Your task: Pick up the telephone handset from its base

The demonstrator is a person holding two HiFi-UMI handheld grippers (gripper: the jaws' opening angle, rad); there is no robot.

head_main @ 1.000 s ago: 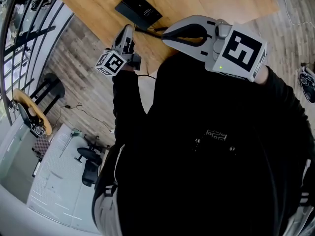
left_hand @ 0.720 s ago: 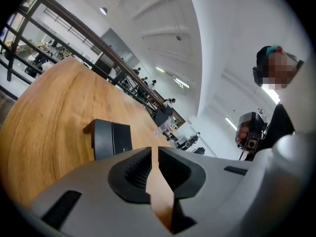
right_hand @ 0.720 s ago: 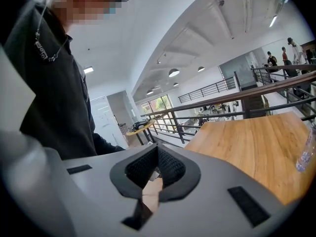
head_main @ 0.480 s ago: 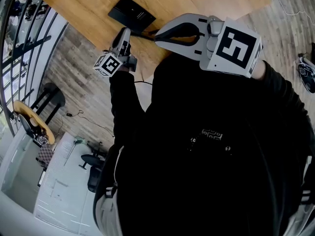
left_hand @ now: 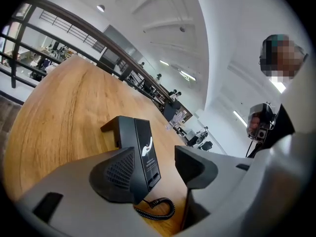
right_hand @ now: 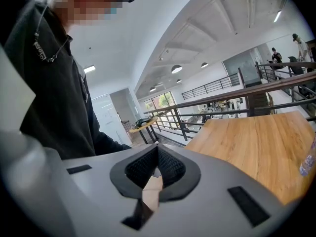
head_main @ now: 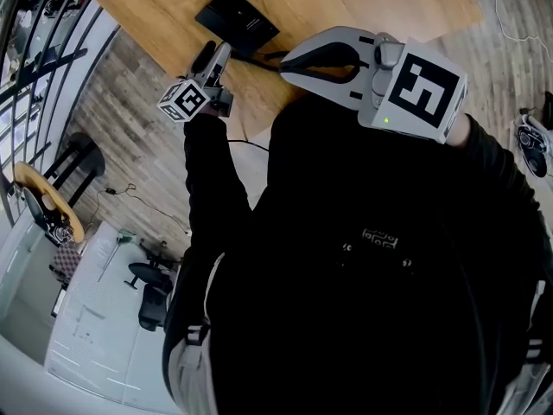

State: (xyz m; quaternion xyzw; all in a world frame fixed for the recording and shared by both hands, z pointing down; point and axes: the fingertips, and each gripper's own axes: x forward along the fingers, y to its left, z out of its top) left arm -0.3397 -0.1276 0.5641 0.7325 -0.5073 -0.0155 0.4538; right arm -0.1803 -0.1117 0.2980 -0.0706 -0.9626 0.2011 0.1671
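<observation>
So the left gripper [left_hand: 158,171] has its jaws opening right now, with nothing pinched between the pads. My guess is that's to get them wide enough to fit over the handset, and it's tipped a bit downward so they line up with it. In the left gripper view the telephone [left_hand: 134,149] sits just ahead of the jaws, partly tucked behind the left pad. From the head view it's at roughly 1 o'clock from the gripper tips, close but not touching. The handset looks like the raised bar along the phone's left side and is on its base, though it's all black so the seam is hard to make out. The coiled cord [left_hand: 159,210] loops out at about 5 o'clock from the phone, on the wooden table [head_main: 363,3]. The right gripper [right_hand: 155,171] has its jaws pressed together on nothing and hangs back near the table edge, at about 3 o'clock from the left one. It seems parked out of the way.
</observation>
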